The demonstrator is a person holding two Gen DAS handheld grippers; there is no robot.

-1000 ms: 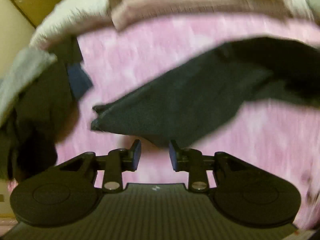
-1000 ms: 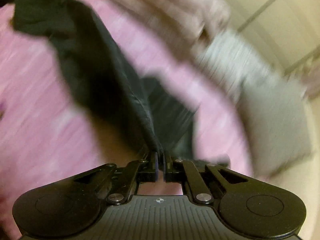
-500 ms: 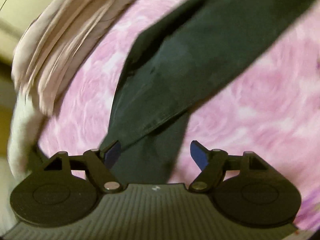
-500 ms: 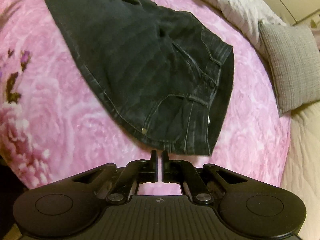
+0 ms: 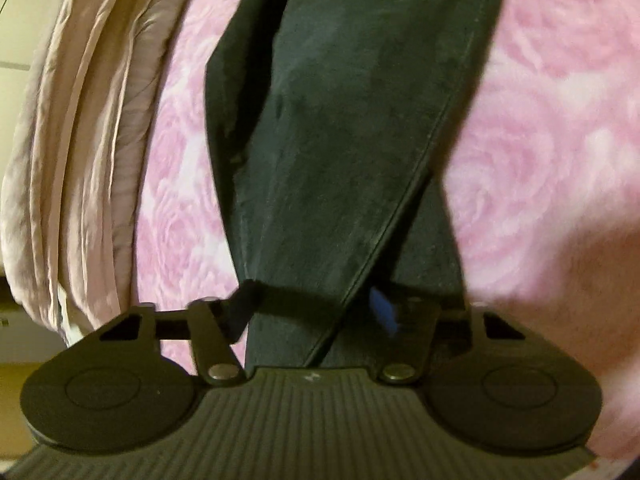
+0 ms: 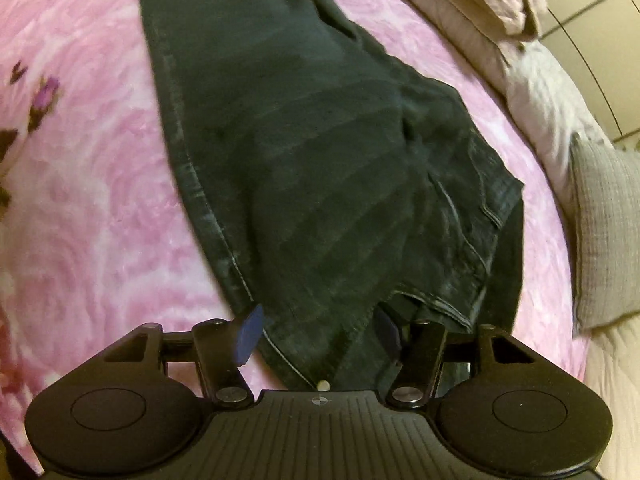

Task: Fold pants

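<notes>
Here the pants (image 6: 328,168) are lying flat on the pink blanket (image 6: 92,208) of the bed, their long axis running straight ahead and away from both pairs of tongs; the right tongs (image 6: 318,336) are spreading wide and gripping nothing, the waistband end with its small rivet (image 6: 322,384) sitting directly between and beneath the two pads; the left tongs (image 5: 316,312) are likewise standing wide and empty, the crossed leg ends (image 5: 344,184) passing between their pads; each end is lying at its own tongs, neither nearer than the other, so the coming fold is probably turning on bringing one end along that axis toward the other.
</notes>
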